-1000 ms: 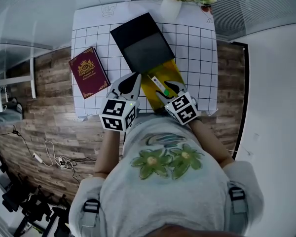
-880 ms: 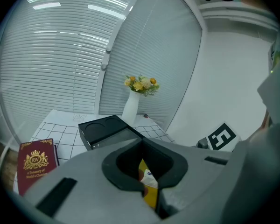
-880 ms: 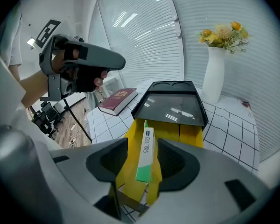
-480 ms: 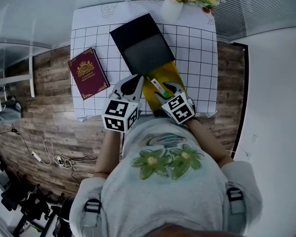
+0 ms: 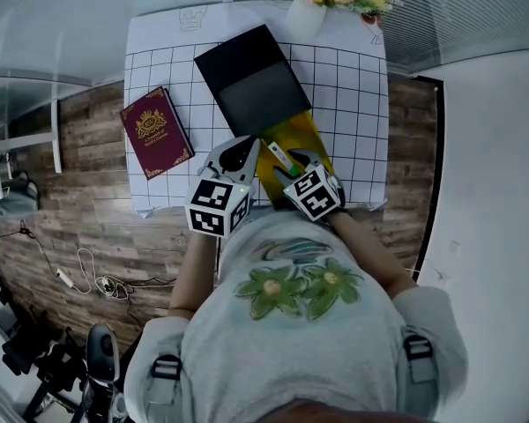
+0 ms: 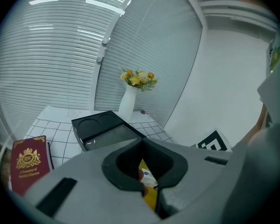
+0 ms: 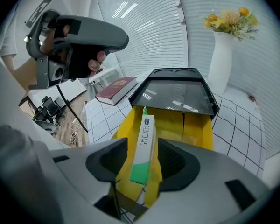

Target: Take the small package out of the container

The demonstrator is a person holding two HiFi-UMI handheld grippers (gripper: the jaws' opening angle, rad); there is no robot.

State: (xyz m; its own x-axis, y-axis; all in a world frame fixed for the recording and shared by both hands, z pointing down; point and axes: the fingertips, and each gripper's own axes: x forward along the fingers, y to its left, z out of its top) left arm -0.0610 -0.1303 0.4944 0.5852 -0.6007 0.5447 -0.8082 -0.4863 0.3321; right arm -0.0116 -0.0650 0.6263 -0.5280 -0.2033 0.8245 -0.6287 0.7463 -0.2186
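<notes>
A yellow container [image 5: 293,137] sticks out of a black sleeve [image 5: 249,76] on the gridded mat. A small white package with a green end [image 7: 146,143] stands tilted up out of the container's near end; in the head view the package [image 5: 279,157] shows between the two grippers. My right gripper [image 7: 142,183] is shut on the package's lower end, with a yellow flap beside it. That right gripper [image 5: 293,166] sits at the container's near right. My left gripper [image 5: 241,154] is at the container's near left edge. In the left gripper view the left gripper [image 6: 148,190] is shut with yellow card between its jaws.
A maroon book [image 5: 155,129] lies on the mat's left part. A white vase with flowers [image 5: 307,9] stands at the far edge behind the sleeve. The mat's near edge [image 5: 167,203] meets wooden flooring, where cables [image 5: 97,280] lie.
My right gripper has shifted a little to the left with the package in it. The left gripper has edged slightly toward the container. Sleeve and book have not moved.
</notes>
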